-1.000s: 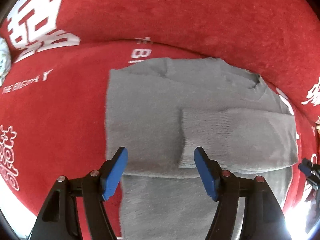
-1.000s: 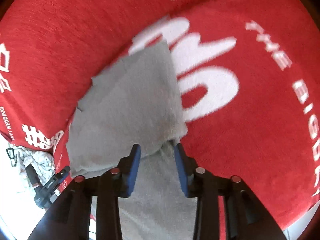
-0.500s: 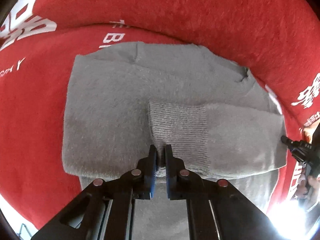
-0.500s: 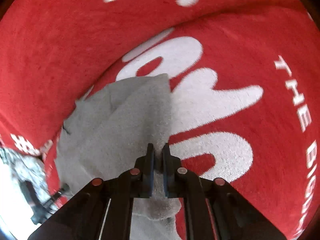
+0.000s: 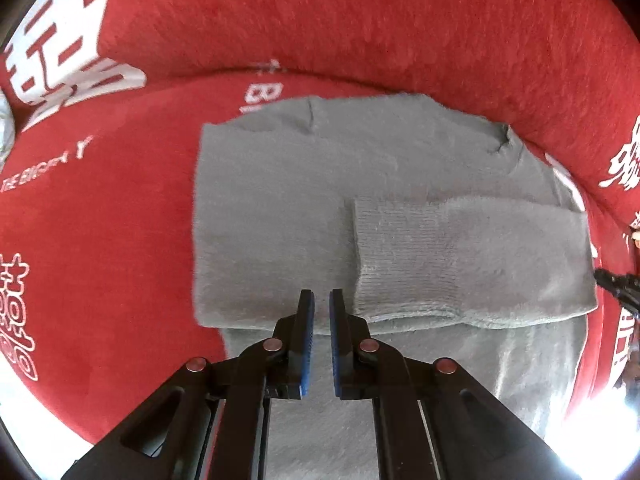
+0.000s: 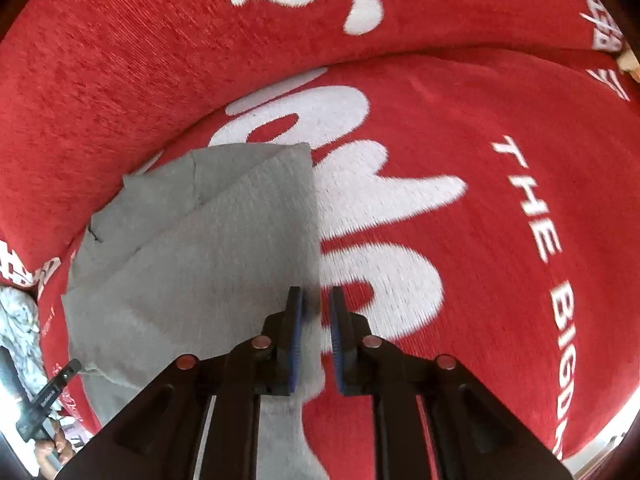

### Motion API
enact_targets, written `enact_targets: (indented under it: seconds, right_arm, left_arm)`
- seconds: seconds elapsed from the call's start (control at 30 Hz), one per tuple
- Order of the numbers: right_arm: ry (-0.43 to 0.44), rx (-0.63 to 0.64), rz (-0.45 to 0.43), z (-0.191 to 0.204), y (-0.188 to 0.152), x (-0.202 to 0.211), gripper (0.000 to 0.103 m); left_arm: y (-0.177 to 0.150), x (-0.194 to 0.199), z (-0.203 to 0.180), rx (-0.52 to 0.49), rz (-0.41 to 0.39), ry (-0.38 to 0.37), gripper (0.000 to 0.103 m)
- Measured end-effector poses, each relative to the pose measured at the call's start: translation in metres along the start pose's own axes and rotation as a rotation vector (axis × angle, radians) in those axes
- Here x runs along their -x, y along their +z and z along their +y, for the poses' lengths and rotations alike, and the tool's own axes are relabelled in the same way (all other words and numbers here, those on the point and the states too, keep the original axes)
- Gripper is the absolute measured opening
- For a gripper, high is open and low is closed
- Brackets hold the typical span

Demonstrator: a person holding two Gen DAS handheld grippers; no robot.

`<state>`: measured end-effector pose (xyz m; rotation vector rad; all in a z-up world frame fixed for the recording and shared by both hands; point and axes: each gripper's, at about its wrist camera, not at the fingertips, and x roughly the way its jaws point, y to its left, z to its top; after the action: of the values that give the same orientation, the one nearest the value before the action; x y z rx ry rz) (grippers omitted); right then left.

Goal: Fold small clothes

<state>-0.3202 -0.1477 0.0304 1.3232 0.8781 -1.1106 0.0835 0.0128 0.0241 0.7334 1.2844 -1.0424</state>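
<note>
A grey knit sweater (image 5: 304,208) lies partly folded on a red cover with white print (image 5: 104,240). One sleeve with a ribbed cuff (image 5: 400,260) lies across its body. My left gripper (image 5: 322,312) hovers over the near fold edge of the sweater, jaws a narrow gap apart with nothing between them. In the right wrist view the sweater (image 6: 200,264) lies left of centre. My right gripper (image 6: 316,312) sits at the sweater's right edge, jaws a narrow gap apart, with the edge of the cloth showing between them.
The red cover rises into a padded back (image 5: 360,20) behind the sweater. The other gripper's tip (image 5: 616,284) shows at the right edge of the left wrist view. A pale patterned cloth (image 6: 20,336) lies at the far left of the right wrist view.
Both grippers closed from wide open a second ago. Since half a second ago both have pulled back a little and their jaws have parted slightly.
</note>
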Motion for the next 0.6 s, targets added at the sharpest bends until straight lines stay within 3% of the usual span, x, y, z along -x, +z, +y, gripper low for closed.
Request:
enact_targets:
  seconds: [0.17, 0.33, 0.5, 0.53, 0.6]
  right_arm:
    - [0.051, 0.033, 0.004, 0.017, -0.021, 0.017, 0.015]
    - [0.041, 0.115, 0.004, 0.045, -0.026, 0.011, 0.015]
    - [-0.051, 0.12, 0.054, 0.035, -0.034, -0.014, 0.013]
    - [-0.042, 0.118, 0.051, 0.031, -0.037, -0.016, 0.009]
    - [-0.013, 0.111, 0.035, 0.025, -0.039, -0.012, 0.009]
  left_arm:
    - [0.009, 0.012, -0.014, -0.025, -0.034, -0.017, 0.009]
    - [0.022, -0.007, -0.042, -0.064, -0.026, -0.026, 0.009]
    - [0.014, -0.042, -0.049, -0.09, 0.055, 0.048, 0.009]
    - [0.012, -0.038, -0.048, -0.087, 0.024, 0.04, 0.009]
    - [0.01, -0.038, -0.048, -0.091, 0.035, 0.044, 0.009]
